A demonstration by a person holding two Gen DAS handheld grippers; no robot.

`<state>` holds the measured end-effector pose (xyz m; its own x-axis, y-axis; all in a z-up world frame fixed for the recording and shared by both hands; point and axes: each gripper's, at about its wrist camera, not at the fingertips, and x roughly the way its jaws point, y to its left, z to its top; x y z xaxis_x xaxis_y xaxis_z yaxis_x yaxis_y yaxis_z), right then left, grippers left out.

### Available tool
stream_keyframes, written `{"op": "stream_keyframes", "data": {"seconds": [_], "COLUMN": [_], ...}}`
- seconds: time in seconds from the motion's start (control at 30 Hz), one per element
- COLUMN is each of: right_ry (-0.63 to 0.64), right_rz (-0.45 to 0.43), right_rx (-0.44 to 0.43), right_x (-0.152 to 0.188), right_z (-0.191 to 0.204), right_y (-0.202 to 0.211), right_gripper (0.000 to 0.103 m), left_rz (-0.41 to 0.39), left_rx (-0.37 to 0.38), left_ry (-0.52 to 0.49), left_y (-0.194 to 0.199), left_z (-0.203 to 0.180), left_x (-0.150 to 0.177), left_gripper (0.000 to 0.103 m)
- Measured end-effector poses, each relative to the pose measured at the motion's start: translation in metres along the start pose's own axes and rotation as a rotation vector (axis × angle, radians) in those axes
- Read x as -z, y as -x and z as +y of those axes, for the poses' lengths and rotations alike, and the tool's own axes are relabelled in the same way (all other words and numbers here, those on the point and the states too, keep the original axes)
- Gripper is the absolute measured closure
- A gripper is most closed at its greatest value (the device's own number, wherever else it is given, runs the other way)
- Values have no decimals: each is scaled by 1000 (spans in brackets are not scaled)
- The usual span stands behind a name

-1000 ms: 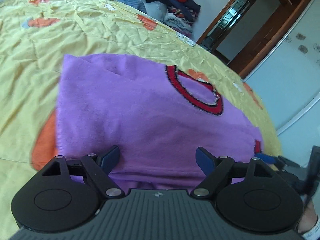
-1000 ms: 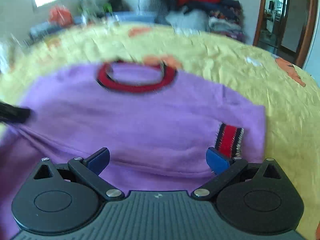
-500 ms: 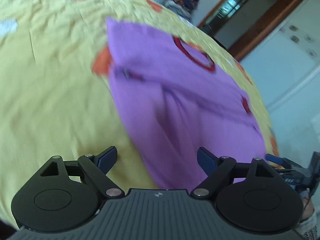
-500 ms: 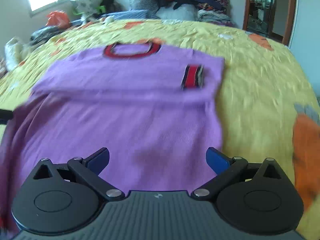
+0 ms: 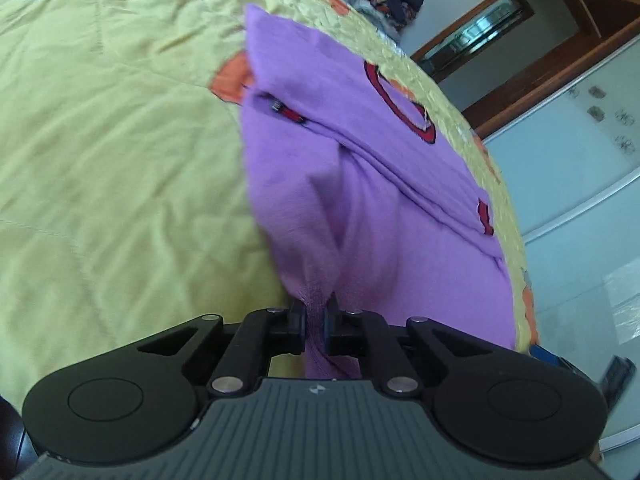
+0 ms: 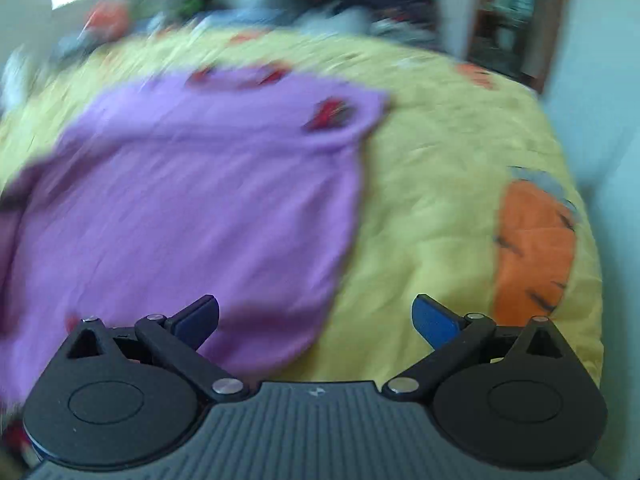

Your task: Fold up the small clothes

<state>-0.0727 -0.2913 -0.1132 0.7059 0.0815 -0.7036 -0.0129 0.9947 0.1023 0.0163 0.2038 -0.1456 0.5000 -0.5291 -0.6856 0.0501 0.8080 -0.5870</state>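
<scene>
Left gripper [image 5: 315,318] closing on purple sweater [image 5: 360,200] hem, yellow bedspread [image 5: 120,160].

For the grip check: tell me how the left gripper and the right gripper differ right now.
The left gripper has its jaws closing on a bunch of the purple sweater; the right gripper stands wide open, pinching nothing. The left sits at the sweater's hem, the right over its corner and the yellow bedspread. Both have blue pads.

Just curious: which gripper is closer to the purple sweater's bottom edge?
Left. The left gripper is closing on the purple sweater hem; the right gripper hovers open just over it.
</scene>
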Motion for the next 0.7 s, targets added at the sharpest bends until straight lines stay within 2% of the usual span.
{"op": "stream_keyframes", "data": {"seconds": [0.03, 0.07, 0.1, 0.13, 0.17, 0.23, 0.3, 0.33, 0.43, 0.5, 0.6, 0.7], "right_ry": [-64, -109, -137, -136, -133, -146, -142, -112, 30, 58, 51, 5], "right_rz": [-11, -18, -10, -33, -20, -3, 11, 14, -30, -90, -151, -180], "right_rx": [-54, -99, -115, -92, -81, -132, -198, -207, -149, -87, -35, -48], "right_x": [-4, -6, -8, -10, -13, -17, -12, -10, -3, -4, -12, -23], "right_z": [-10, -18, -22, -21, -18, -17, -11, -4, 22, 23, 10, -6], "right_y": [-7, -15, -24, -26, -30, -32, -32, -33, -22, -12, -3, -1], "right_gripper": [1, 13, 30, 52, 61, 62, 78, 95, 98, 98, 101, 101], "left_rz": [2, 2, -6, -16, -24, -28, -28, -33, -39, -49, -75, -92], "left_rx": [-9, -4, -1, -10, -20, -23, -22, -5, 2, -6, 5, 2], "left_ry": [0, 0, -5, -25, -42, -41, -16, 5, 29, 16, 15, 25], "left_y": [2, 4, 9, 13, 17, 21, 23, 24, 28, 33, 41, 43], "left_z": [2, 4, 5, 4, 3, 9, 21, 27, 33, 32, 36, 41], "left_x": [0, 0, 1, 2, 4, 8, 10, 10, 8, 5, -2, -13], "left_gripper": [93, 93, 93, 93, 93, 95, 95, 95, 95, 97, 98, 98]}}
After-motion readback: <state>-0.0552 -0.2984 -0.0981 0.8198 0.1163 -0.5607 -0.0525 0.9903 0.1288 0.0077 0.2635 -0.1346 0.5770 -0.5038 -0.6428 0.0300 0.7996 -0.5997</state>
